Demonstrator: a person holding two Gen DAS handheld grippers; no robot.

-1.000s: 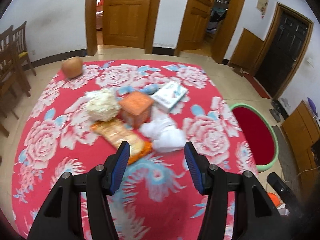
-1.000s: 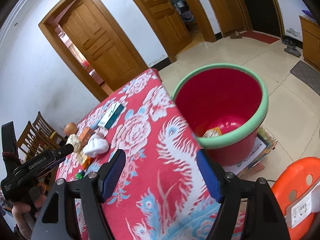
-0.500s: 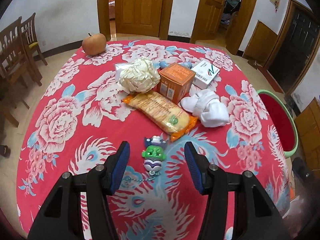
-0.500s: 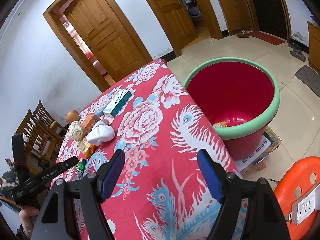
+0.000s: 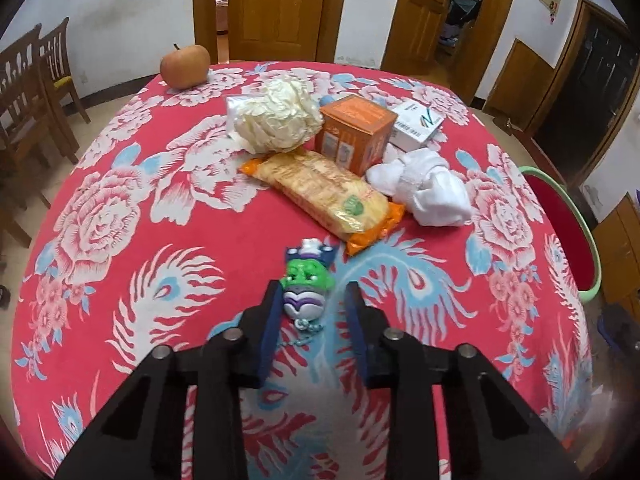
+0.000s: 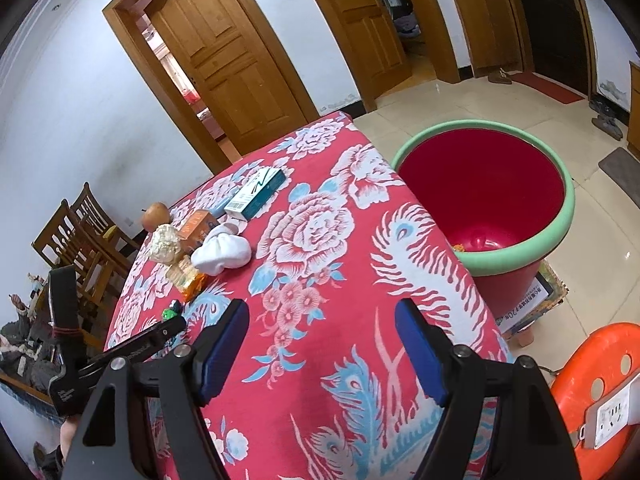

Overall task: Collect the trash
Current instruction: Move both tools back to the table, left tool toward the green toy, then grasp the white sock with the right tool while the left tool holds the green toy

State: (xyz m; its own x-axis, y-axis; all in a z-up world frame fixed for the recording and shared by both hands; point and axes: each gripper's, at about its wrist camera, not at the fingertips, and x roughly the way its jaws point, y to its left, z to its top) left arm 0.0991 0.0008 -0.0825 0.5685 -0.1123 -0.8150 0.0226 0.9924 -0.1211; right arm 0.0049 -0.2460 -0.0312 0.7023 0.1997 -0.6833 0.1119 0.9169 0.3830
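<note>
A small green and purple toy keychain (image 5: 306, 286) lies on the red flowered tablecloth (image 5: 120, 240). My left gripper (image 5: 313, 300) is open, lowered around it, one finger on each side, narrower than before. Behind it lie an orange snack packet (image 5: 326, 196), crumpled white paper (image 5: 424, 188), a crumpled cream wrapper (image 5: 276, 116), an orange box (image 5: 354, 130) and a white-teal box (image 5: 416, 126). My right gripper (image 6: 322, 332) is open and empty above the table's near right part. A red bin with a green rim (image 6: 496, 208) stands on the floor right of the table.
An apple (image 5: 185, 66) sits at the table's far left edge. Wooden chairs (image 5: 28, 92) stand to the left. An orange stool (image 6: 592, 392) with a power strip is at the lower right. Something orange lies in the bin's bottom (image 6: 460, 247).
My left gripper came down and forward over the toy keychain and its fingers narrowed around it. My right gripper drifted slightly left over the table, still open.
</note>
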